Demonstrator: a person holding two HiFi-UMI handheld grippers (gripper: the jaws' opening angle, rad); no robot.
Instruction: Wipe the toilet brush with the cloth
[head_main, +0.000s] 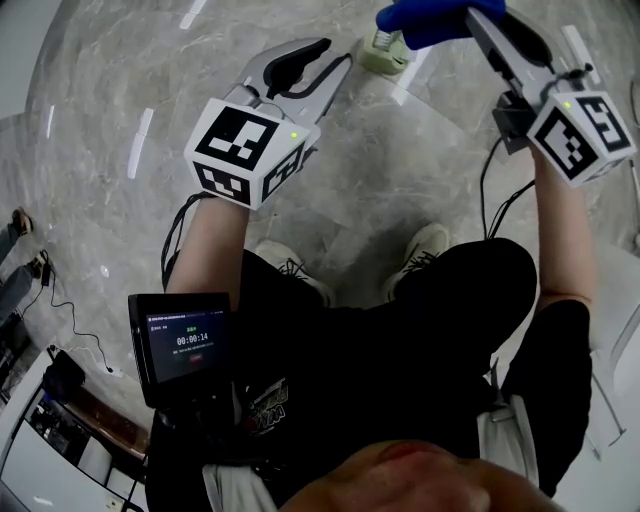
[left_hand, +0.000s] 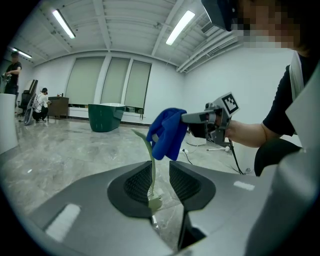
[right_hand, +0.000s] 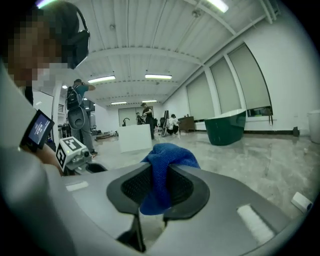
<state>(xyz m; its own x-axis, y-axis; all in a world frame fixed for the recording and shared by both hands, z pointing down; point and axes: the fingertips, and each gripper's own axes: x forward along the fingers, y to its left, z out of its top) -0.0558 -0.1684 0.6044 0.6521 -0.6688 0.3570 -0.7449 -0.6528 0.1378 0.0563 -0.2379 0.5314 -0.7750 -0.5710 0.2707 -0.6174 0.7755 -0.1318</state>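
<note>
A slim pale-green toilet brush (left_hand: 149, 157) stands upright on the marble floor in its small base (head_main: 385, 50). In the left gripper view it shows through the gap between the jaws, farther off. My left gripper (head_main: 335, 58) (left_hand: 161, 175) points toward it with its jaws wide apart and nothing pressed between the pads. My right gripper (head_main: 470, 20) (right_hand: 160, 172) is held high at the right, shut on a bunched blue cloth (head_main: 430, 20) (right_hand: 167, 155). In the left gripper view the cloth (left_hand: 167, 132) hangs just right of the brush handle's top.
A dark green tub (left_hand: 105, 116) (right_hand: 227, 127) stands by the far windows. A white block (right_hand: 135, 137) and several people are in the background. Cables trail over the floor (head_main: 500, 200). The person's shoes (head_main: 425, 245) are below the grippers.
</note>
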